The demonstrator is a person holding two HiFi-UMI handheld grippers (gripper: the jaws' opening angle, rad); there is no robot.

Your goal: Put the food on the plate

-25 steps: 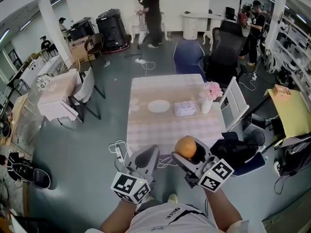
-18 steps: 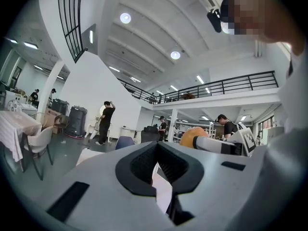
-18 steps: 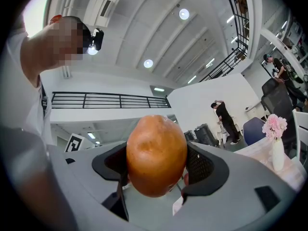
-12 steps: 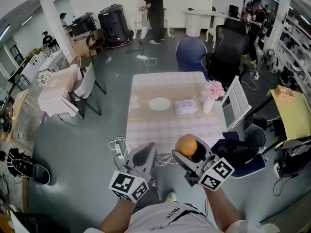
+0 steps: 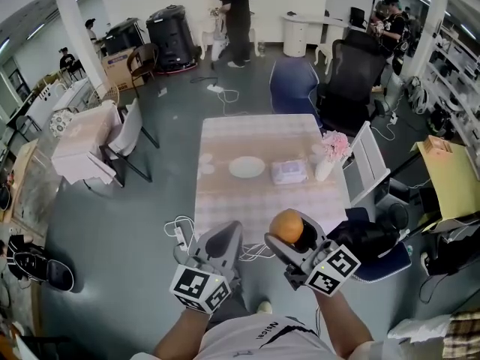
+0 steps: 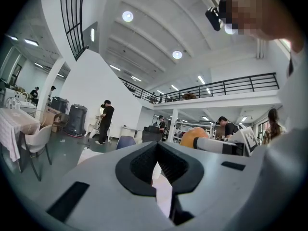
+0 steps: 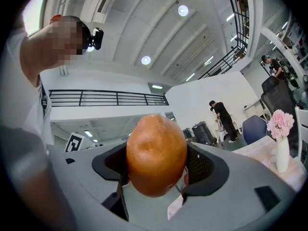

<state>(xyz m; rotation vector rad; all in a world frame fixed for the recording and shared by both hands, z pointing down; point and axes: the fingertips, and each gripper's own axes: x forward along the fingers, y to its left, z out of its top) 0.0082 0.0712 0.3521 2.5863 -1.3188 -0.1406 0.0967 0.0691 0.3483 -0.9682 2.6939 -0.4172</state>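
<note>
- Right gripper point(image 5: 289, 235) is clamping the orange-brown round food point(image 5: 286, 226) between its jaws, carrying it in the air by the near edge of the checked table point(image 5: 225, 201).
- White plate point(image 5: 247, 166) is sitting empty near the table's middle, lying ahead of the held food and a little to its left.
- Tissue pack point(image 5: 288, 171) is lying just right of the plate, straight ahead of the right gripper.
- Left gripper point(image 5: 221, 240) is hanging alongside with its jaws together on nothing.
- Judging from this, the coming move is calling for a forward reach slanting left, skirting the tissue pack.
</note>
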